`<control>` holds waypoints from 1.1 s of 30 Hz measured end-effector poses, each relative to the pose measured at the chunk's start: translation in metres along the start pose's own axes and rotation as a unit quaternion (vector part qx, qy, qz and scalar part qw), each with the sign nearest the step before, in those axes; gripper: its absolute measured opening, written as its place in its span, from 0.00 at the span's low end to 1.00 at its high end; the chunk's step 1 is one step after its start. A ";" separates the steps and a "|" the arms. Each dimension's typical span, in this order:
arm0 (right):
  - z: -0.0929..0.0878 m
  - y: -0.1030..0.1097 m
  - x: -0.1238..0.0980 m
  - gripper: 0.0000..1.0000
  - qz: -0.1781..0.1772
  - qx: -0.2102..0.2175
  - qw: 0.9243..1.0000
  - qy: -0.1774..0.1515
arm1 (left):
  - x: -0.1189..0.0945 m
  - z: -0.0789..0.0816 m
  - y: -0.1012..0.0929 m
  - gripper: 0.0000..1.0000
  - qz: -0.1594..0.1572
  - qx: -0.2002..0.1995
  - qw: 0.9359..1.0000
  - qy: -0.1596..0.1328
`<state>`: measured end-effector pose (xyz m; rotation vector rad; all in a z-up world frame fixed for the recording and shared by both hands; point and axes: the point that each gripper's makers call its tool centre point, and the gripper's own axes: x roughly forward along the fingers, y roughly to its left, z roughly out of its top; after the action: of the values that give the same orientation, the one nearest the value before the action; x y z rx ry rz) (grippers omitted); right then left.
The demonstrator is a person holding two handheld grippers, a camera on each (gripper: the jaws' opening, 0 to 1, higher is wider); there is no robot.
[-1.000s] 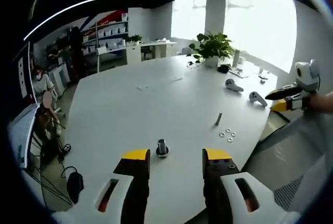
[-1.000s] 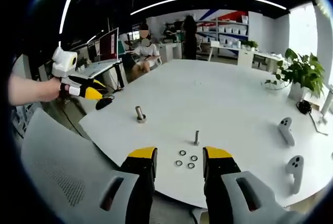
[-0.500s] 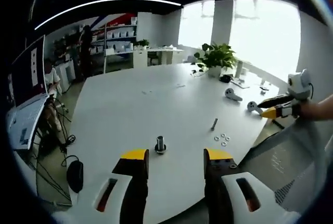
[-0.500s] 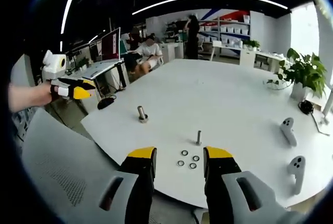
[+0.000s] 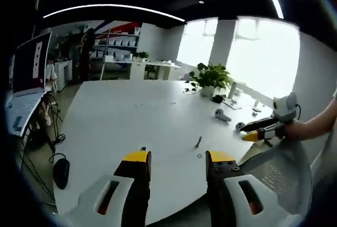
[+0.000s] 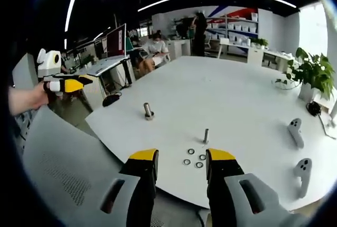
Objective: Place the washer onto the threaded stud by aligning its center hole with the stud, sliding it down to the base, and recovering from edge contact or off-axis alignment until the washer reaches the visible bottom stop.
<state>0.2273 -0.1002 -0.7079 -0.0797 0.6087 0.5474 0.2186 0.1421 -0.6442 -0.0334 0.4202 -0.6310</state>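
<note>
In the right gripper view, several small washers (image 6: 190, 151) lie loose on the white table (image 6: 237, 95), just beyond my right gripper (image 6: 182, 158), which is open and holds nothing. A thin threaded stud (image 6: 206, 135) stands just behind them. A thicker stud on a round base (image 6: 148, 111) stands further left. My left gripper (image 6: 63, 84) hangs off the table's left edge in a hand. In the left gripper view, my left gripper (image 5: 178, 157) is open and empty. The thin stud (image 5: 198, 141) and one washer (image 5: 199, 156) lie ahead. The right gripper (image 5: 262, 130) is at the right.
Two game controllers (image 6: 295, 132) lie at the table's right side, and a potted plant (image 6: 313, 69) stands behind them. A grey mesh chair back (image 6: 63, 174) rises between the right gripper and the table edge. People sit at desks (image 6: 155, 48) far behind.
Both views have pulled back and risen a little from the table. In the left gripper view the thick stud has slid almost out of sight behind the left jaw. Both grippers stay open.
</note>
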 end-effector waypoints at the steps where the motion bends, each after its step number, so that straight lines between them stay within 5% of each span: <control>1: 0.001 0.000 0.000 0.38 0.000 -0.002 1.000 -0.001 | 0.000 -0.001 -0.002 0.40 0.001 -0.004 1.000 -0.002; 12: 0.001 -0.001 -0.001 0.38 -0.002 0.002 1.000 -0.005 | -0.004 0.000 0.016 0.41 0.048 0.022 0.998 -0.015; 17: 0.001 0.000 0.000 0.38 0.000 -0.001 1.000 -0.002 | -0.004 0.000 0.016 0.40 0.046 0.016 0.999 -0.015; 21: 0.003 -0.001 -0.001 0.38 -0.001 0.003 1.000 -0.008 | 0.002 -0.014 0.007 0.40 0.009 -0.027 0.999 0.016; 33: 0.002 0.010 0.001 0.38 0.023 -0.006 1.000 -0.004 | -0.003 -0.008 0.017 0.40 0.022 -0.025 0.999 -0.003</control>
<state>0.2239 -0.0909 -0.7062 -0.0742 0.6000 0.5956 0.2231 0.1581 -0.6528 -0.0743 0.4296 -0.5771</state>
